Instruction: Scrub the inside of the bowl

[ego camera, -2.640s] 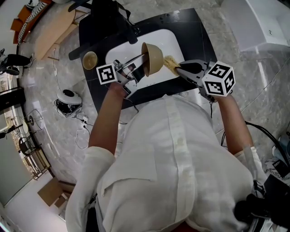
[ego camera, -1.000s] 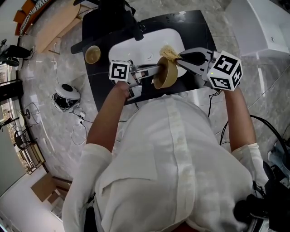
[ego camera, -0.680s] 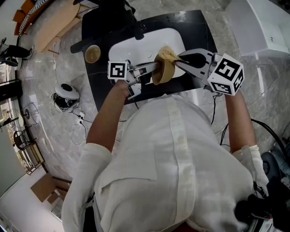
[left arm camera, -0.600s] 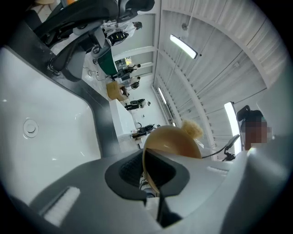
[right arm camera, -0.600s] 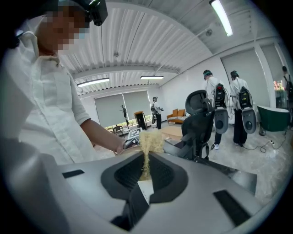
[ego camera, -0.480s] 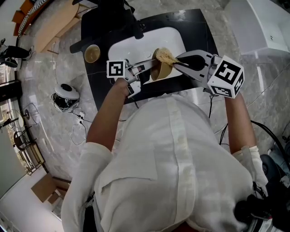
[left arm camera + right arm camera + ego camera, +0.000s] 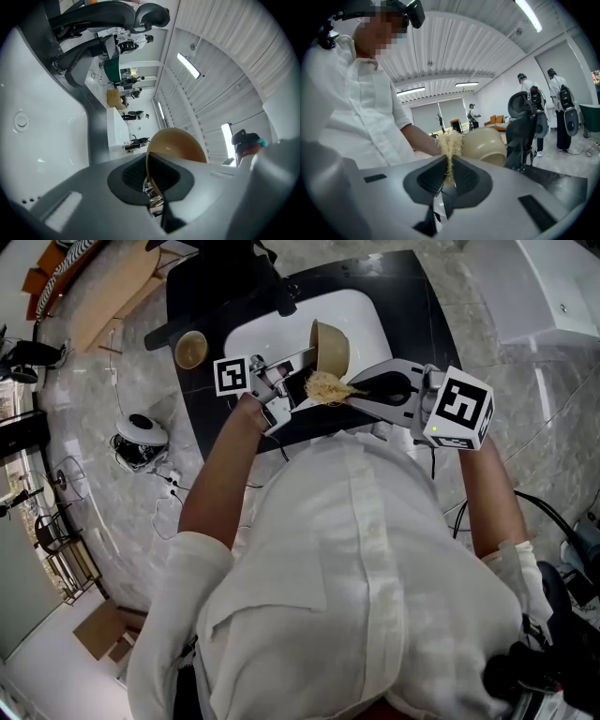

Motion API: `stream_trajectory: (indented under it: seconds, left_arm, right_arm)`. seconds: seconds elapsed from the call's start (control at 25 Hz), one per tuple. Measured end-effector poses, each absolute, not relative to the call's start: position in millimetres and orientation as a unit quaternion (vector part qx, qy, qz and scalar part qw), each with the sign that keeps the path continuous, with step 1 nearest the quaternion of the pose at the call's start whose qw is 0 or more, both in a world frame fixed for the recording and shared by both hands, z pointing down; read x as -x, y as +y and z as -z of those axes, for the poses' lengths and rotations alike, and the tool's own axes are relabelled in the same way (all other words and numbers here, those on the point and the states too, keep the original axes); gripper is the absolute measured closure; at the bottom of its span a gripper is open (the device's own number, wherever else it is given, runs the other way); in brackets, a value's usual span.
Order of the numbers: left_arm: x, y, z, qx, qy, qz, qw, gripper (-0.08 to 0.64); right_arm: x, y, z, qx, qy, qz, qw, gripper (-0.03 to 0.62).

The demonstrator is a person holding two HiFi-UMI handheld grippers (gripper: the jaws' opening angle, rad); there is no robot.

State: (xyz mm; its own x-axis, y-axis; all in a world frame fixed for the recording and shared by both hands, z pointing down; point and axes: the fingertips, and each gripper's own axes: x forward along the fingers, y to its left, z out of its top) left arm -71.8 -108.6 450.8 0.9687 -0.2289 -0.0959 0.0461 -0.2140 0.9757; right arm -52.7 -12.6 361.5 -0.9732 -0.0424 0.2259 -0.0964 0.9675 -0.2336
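l hand-held gripper (image 7: 302, 358) tips bowl (image 7: 333, 341) sideways (r one (image 7: 354, 395) grips scrubber (image 7: 323, 387)).

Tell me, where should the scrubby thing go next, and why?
Probably swing the scrubber in the right gripper round to the open side of the bowl and push it inside. Right now it sits outside the bowl, beside its outer wall, while the left gripper clamps the rim over the sink.

1. White sink (image 7: 267, 334) sits in a black counter (image 7: 192, 409), up around 12 o'clock.
2. Small tan dish (image 7: 190, 350) on that counter, roughly 11 o'clock.
3. Round white gadget (image 7: 142, 435) on the marble floor, 9 o'clock.
4. Cardboard box (image 7: 89, 652), 7 o'clock.
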Motion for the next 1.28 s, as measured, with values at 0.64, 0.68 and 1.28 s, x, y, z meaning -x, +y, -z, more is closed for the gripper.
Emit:
stream_trajectory:
  seconds: [0.64, 0.68, 1.28]
  left_arm:
    - [55, -84, -424, -0.792, 0.007, 0.094, 0.603, 0.548]
    - [55, -83, -424, -0.793, 0.009, 0.089, 0.603, 0.548]
    - [35, -66, -437, -0.807, 0.03, 0.0, 0.59, 0.548]
  right_arm:
    - [51, -15, -429, -0.017, -0.971, -0.107, 0.214, 0.561]
    - [50, -17, -432, -0.018, -0.97, -0.106, 0.218, 0.561]
    - [6, -60, -447, -0.084, -0.951, -0.079, 0.288, 0.561]
